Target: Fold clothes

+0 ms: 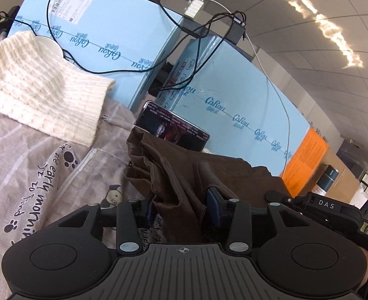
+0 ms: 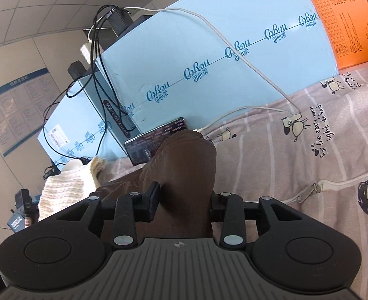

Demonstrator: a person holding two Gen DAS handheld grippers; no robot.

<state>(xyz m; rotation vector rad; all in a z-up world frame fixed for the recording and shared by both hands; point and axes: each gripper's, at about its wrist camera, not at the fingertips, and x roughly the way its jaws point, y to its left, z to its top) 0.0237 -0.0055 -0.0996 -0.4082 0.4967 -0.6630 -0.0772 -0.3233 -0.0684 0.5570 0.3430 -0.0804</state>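
Two-handed lift of a brown garment (image 1: 184,165) above a bed sheet (image 1: 29,175) printed with cartoon dogs and paw marks. The left gripper (image 1: 181,205) pinched a bunched, creased edge of the cloth between its fingers; the rest of the fabric ran forward and to the right of the jaws, toward the other tool, whose body showed at the right edge of the left wrist view. The right gripper (image 2: 184,200) pinched a smoother, rounded fold of the same garment, which rose straight ahead of its jaws and trailed off to the left. The cloth's long axis therefore lay between the two grippers, each holding one end, neither plainly nearer the middle. A smartphone (image 1: 176,127) leaned against light blue cartons (image 1: 124,37) just behind the garment. A cream knitted item (image 1: 39,85) lay on the sheet to the left, apart from the brown cloth. A white cable (image 2: 254,75) crossed the cartons.
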